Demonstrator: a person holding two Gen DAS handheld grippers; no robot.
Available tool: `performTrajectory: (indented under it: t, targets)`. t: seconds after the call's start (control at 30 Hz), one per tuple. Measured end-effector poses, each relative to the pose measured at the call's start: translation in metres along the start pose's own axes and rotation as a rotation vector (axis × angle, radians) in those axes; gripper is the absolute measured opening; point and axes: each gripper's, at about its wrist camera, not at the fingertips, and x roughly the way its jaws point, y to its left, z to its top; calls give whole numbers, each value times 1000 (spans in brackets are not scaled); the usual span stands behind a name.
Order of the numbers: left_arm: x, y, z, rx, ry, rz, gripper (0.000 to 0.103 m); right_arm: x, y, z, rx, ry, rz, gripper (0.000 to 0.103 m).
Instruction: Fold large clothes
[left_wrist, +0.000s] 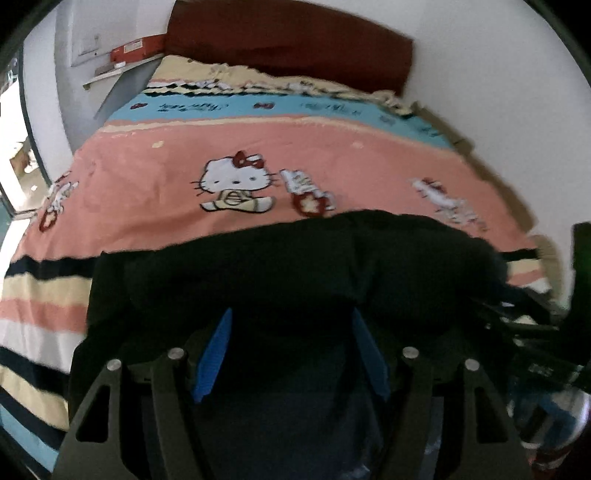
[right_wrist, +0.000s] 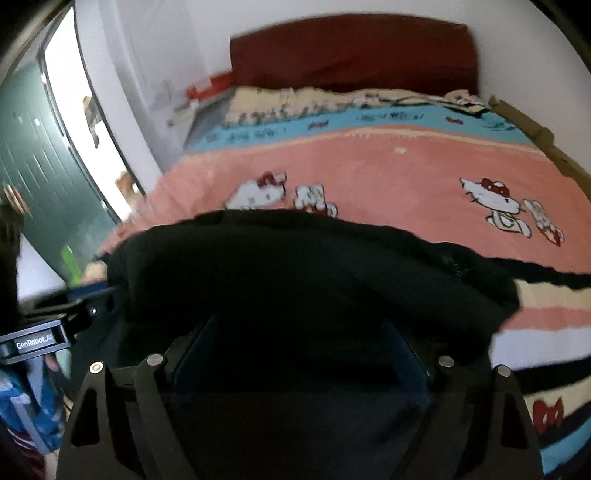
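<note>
A large black garment (left_wrist: 295, 266) lies bunched on the near part of the bed, and it also fills the lower middle of the right wrist view (right_wrist: 295, 277). My left gripper (left_wrist: 291, 321) hangs over its near edge with its blue fingers (left_wrist: 216, 350) spread wide and nothing between them. My right gripper (right_wrist: 299, 325) is over the same garment, its dark blue fingers (right_wrist: 410, 347) also spread wide. The fingertips of both are hard to make out against the black cloth. The left gripper's body (right_wrist: 37, 343) shows at the left edge of the right wrist view.
The bed has a pink, blue and striped cartoon-cat cover (left_wrist: 295, 147) and a dark red headboard (left_wrist: 288, 40) against a white wall. A shelf with a red box (left_wrist: 136, 50) is at the far left. A green door (right_wrist: 40, 177) stands left of the bed.
</note>
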Motion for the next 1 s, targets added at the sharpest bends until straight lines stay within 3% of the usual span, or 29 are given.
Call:
performTrajectory:
  t: [0.2,0.4,0.57,0.63,0.7,0.8,0.93,1.0]
  targets:
    - [69,12,22,-7,116,46,70,57,-23,15,35,113,11,90]
    - [102,19,20,-2,133,62,71,91,-33,9,62,145,8,93]
    - [99,17,15,-1,140,85,71,93,-30,0,66,122,-4,93]
    - [88,20,18,-16,145,62,71,85,-27,4,61,134,-1,93]
    - [69,25,21,-15,119,36,71,67,-28,8,60,121,19,92]
    - [43,46,24,-22,60,71,71,43,-38,8,39,74,-2,91]
    - [54,88,21,-103,105,112,71,53,-70,4,129,93,18,91]
    - [68,99,13,-154,133,41,71,68,-77,0,153,108,49,94]
